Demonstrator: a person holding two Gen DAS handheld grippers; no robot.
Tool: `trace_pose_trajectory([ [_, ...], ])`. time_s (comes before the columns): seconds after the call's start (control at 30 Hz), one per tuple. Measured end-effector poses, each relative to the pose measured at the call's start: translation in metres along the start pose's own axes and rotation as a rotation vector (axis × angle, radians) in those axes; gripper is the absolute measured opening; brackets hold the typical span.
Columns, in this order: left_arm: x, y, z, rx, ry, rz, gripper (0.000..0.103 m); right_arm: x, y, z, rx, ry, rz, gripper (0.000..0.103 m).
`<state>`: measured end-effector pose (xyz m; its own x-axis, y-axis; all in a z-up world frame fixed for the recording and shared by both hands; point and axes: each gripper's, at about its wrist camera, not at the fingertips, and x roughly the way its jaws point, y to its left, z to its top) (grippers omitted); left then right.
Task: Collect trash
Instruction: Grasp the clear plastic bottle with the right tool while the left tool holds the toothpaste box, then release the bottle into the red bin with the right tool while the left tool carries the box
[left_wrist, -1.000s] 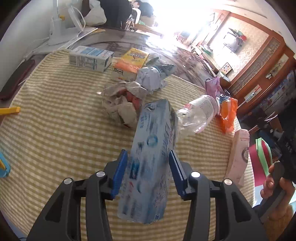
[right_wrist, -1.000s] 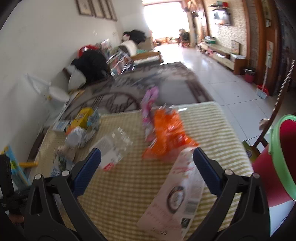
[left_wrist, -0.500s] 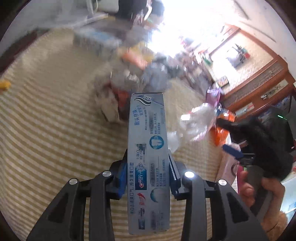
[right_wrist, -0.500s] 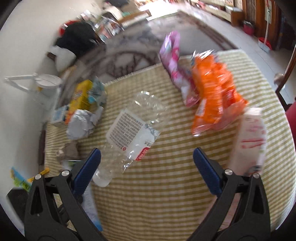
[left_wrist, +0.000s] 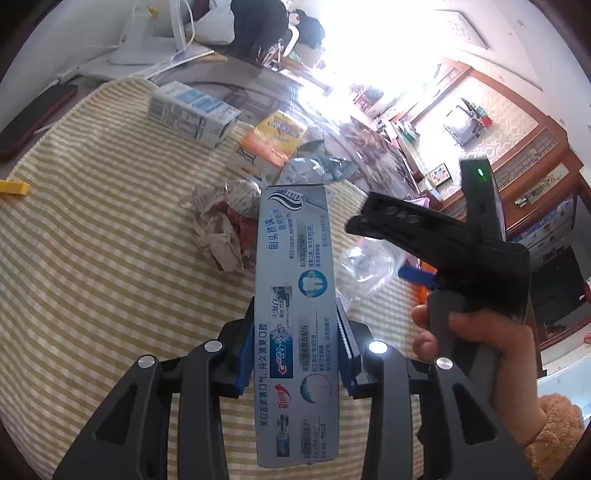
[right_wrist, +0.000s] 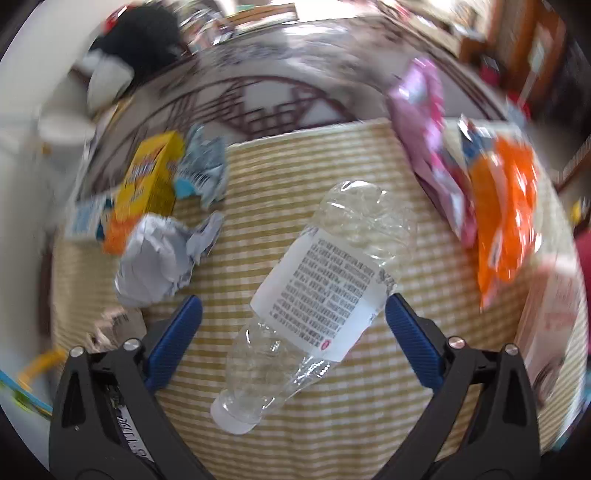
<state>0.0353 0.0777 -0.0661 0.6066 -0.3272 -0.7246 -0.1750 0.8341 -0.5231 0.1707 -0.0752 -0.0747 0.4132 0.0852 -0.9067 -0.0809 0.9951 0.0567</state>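
Left wrist view, from left to right: a yellow-checked cloth (left_wrist: 92, 229) covers the worktop, with a blue-and-white carton (left_wrist: 192, 112) near its far edge, a yellow-and-orange box (left_wrist: 271, 142) beside it and crumpled paper (left_wrist: 221, 225) nearer. At centre the left tongs (left_wrist: 295, 347) are clamped on a toothpaste box (left_wrist: 295, 317), blue pads pressed to both long sides, the box raised off the cloth and pointing away. To its right a hand (left_wrist: 476, 354) grips the handle of the right tongs.

Right wrist view, blurred by motion: the yellow-and-orange box (right_wrist: 147, 184) and a grey crumpled wad (right_wrist: 159, 258) lie at left. In the middle a crushed clear plastic bottle (right_wrist: 317, 295) lies on the cloth, white cap toward the camera. The right tongs (right_wrist: 293, 343) stand wide apart on either side of it, pads not touching it; their jaws have just been closing a little. Further right lie a pink wrapper (right_wrist: 428, 147), an orange bag (right_wrist: 506, 214) and a pale carton (right_wrist: 550, 317).
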Motion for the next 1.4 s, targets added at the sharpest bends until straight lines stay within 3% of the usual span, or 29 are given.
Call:
trace_pose_trajectory([
  [0.07,0.001,0.001,-0.001,-0.007,0.009,0.002,0.035,-0.001,0.011,-0.002,-0.111,-0.020,-0.064,0.067],
  [0.13,0.003,0.003,-0.001,-0.017,0.017,0.005,0.035,-0.004,0.021,-0.006,-0.220,-0.043,-0.098,0.064],
  [0.3,0.012,0.010,0.001,-0.055,0.036,0.009,0.045,-0.007,0.020,-0.007,-0.258,-0.030,-0.097,0.064],
  [0.43,0.016,0.014,0.000,-0.082,0.051,-0.002,0.045,0.003,0.024,-0.012,-0.289,0.006,-0.122,0.074],
  [0.53,0.017,0.015,-0.002,-0.090,0.060,-0.014,0.038,0.000,0.023,-0.017,-0.288,-0.023,-0.114,0.069],
  [0.6,0.017,0.011,-0.001,-0.076,0.053,-0.025,0.017,-0.007,0.021,-0.019,-0.279,-0.035,-0.083,0.060],
  [0.67,0.016,0.009,0.000,-0.053,0.038,-0.016,0.010,-0.016,0.016,-0.021,-0.268,-0.046,-0.047,0.059],
  [0.87,0.017,0.002,0.001,-0.018,0.017,0.007,0.007,-0.047,-0.006,-0.032,-0.247,-0.085,0.039,0.058],
  [0.93,0.018,0.002,0.002,-0.014,0.013,0.019,0.015,-0.055,-0.014,-0.036,-0.251,-0.097,0.053,0.058],
  [0.97,0.020,0.003,0.002,-0.021,0.019,0.032,0.031,-0.059,-0.017,-0.038,-0.253,-0.102,0.056,0.058],
  [1.0,0.022,0.004,0.003,-0.027,0.027,0.032,0.040,-0.064,-0.022,-0.042,-0.254,-0.107,0.059,0.058],
  [1.17,0.033,0.003,-0.001,-0.020,0.045,0.038,0.062,-0.093,-0.048,-0.059,-0.234,-0.156,0.085,0.058],
  [1.3,0.044,-0.010,-0.004,0.038,0.061,0.055,0.073,-0.107,-0.067,-0.068,-0.210,-0.176,0.123,0.058],
  [1.4,0.051,-0.017,-0.006,0.064,0.072,0.060,0.074,-0.110,-0.079,-0.071,-0.194,-0.185,0.145,0.058],
])
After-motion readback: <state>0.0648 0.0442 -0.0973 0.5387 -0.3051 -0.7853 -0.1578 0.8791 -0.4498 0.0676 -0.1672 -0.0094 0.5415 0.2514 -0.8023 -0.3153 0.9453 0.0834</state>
